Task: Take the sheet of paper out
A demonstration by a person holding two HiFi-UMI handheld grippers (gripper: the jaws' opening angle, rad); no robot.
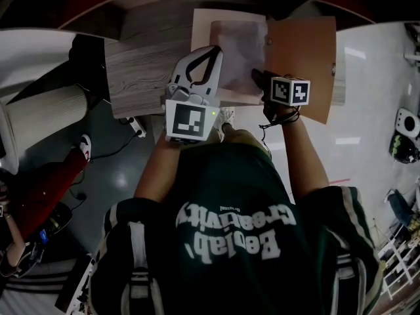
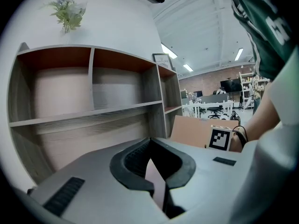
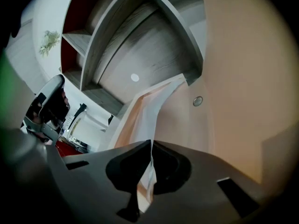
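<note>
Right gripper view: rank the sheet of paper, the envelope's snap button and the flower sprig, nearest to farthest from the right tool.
1. Sheet of paper: pinched in the shut right tool, centre.
2. Snap button: on the envelope, just right of the sheet.
3. Flower sprig: far upper left, beyond the shelves.

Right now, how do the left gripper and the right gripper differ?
The left gripper clamps the pink envelope; the right gripper clamps the white sheet of paper. The left gripper is at the envelope's left side, the right gripper by its brown flap. Both have shut jaws.
</note>
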